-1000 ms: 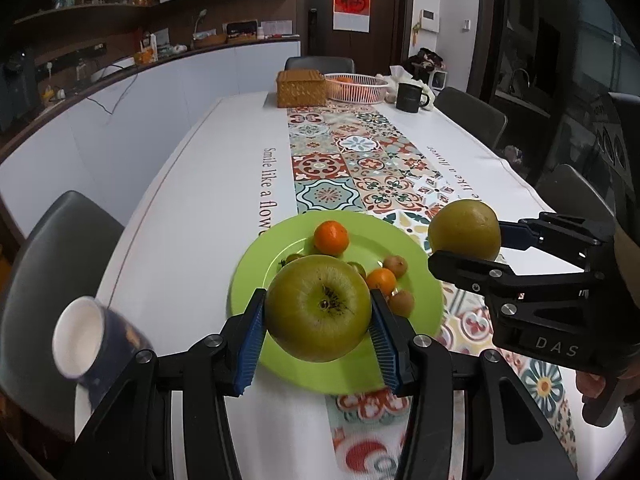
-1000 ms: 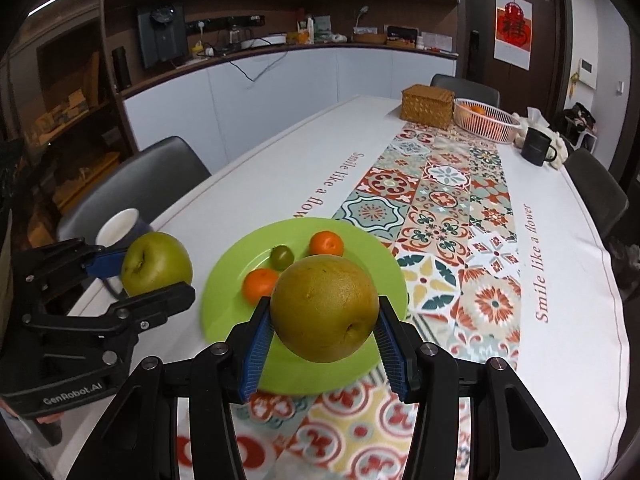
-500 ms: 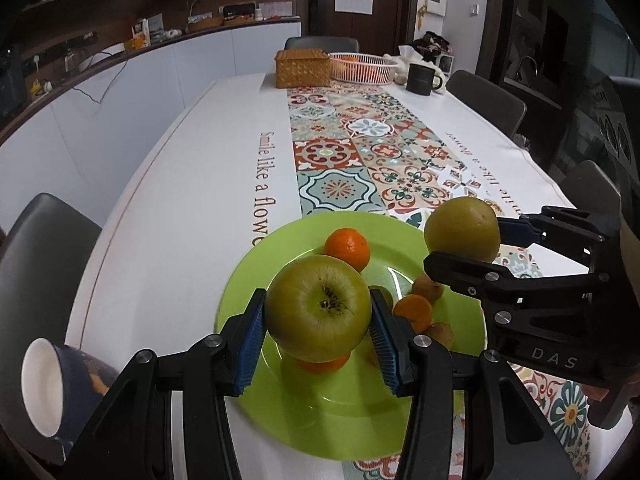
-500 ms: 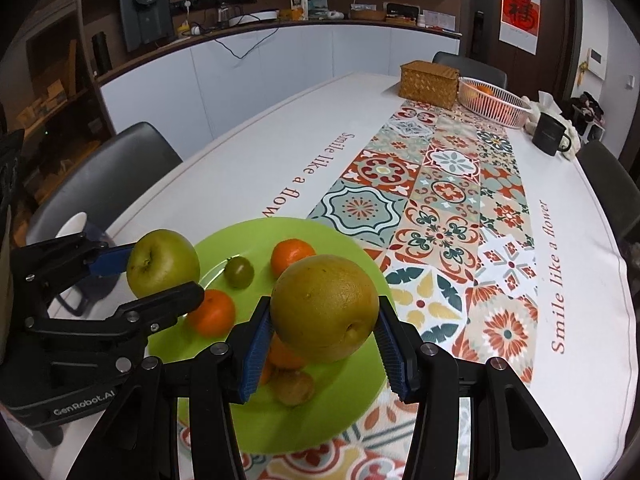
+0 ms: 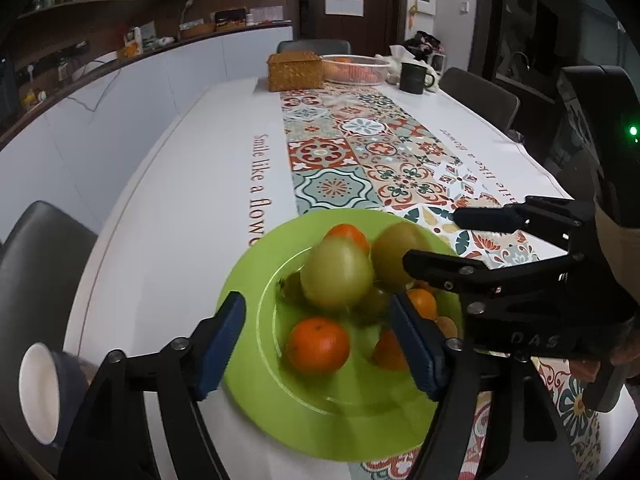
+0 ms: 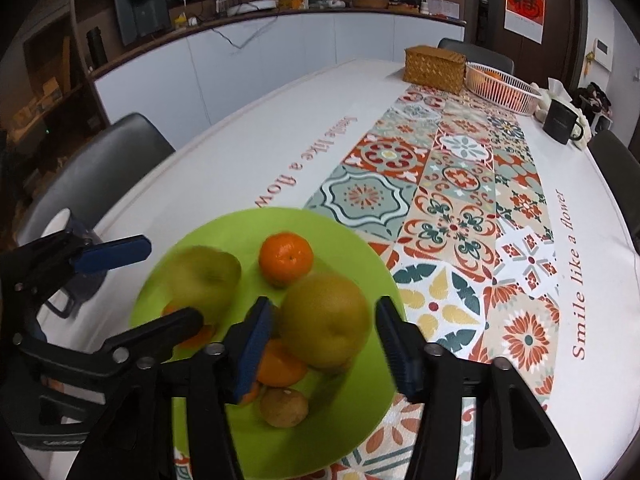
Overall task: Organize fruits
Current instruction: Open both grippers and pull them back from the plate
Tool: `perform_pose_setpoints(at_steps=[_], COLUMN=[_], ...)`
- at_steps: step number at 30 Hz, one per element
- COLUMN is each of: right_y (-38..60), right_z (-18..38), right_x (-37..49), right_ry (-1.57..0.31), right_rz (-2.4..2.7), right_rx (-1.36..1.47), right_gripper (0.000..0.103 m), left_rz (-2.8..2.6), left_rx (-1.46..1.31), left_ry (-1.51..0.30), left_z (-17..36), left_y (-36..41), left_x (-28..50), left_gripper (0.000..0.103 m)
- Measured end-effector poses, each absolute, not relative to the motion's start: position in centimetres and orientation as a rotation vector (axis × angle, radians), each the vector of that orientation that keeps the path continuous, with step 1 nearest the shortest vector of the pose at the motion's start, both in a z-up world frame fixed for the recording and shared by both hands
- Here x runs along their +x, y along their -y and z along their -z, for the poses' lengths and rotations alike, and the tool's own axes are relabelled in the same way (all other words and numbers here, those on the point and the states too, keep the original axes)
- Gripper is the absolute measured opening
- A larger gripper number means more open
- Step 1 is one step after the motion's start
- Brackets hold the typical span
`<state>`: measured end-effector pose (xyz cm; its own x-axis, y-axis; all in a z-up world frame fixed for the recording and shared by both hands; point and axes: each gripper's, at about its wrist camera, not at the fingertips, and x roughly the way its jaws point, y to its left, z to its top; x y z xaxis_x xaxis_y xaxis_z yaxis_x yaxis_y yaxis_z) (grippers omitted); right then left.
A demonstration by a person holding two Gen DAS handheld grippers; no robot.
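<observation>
The lime-green plate (image 5: 248, 320) (image 6: 352, 248) sits near the table's front edge and holds several mandarins (image 5: 318, 344) (image 6: 286, 258) and small brown fruits (image 6: 284, 408). A green apple (image 5: 336, 276) (image 6: 204, 280), blurred, lies on the pile beyond the blue pads of my left gripper (image 5: 320, 336) (image 6: 170, 280). Its jaws are opening and touch nothing. The brown pear (image 6: 324, 320) (image 5: 396, 256) rests on the fruit between the pads of my right gripper (image 6: 324, 340) (image 5: 436, 238). Those jaws are opening too, with gaps on both sides of the pear.
A dark cup (image 5: 40, 392) (image 6: 76, 276) with a white inside stands left of the plate. At the far end are a wicker box (image 5: 294, 70), a white basket (image 5: 356, 68) of oranges and a black mug (image 5: 414, 76). Dark chairs (image 6: 104, 160) ring the table.
Both grippers came down over the plate and their jaws spread. The apple left the left pads and the pear left the right pads; both fruits now sit on the pile.
</observation>
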<state>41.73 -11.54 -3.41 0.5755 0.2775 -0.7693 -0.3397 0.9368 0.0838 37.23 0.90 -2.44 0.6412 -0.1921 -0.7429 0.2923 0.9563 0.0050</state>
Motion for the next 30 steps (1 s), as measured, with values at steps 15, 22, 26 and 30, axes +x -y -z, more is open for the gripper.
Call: perform_pose_setpoints(at_steps=[15, 22, 26, 30], right_y=[14.1, 15.6, 16.3, 17.1], right_z=[-0.6, -4.2, -5.7, -6.5], right_x=[33.9, 27.6, 23.9, 20.1], right_ry=[-0.745, -0.629, -0.585, -0.561], right_rz=[-0.252, -0.186, -0.148, -0.109], right_rx=[-0.024, -0.002, 0.006, 0.012], right_gripper=[0.076, 0.081, 0.085, 0.087], left_rz=[0.129, 0.125, 0.115, 0.111], left_rx=[0.11, 0.097, 0.085, 0.097], left_ry=[-0.696, -0.609, -0.559, -0.524], left_z=[-2.0, -5.2, -6.7, -7.4], left_y=[-1.6, -1.1, -0.7, 0.0], left_x=[30.3, 25.1, 21.6, 18.1], left_gripper=[0.083, 0.089, 0.095, 0.099])
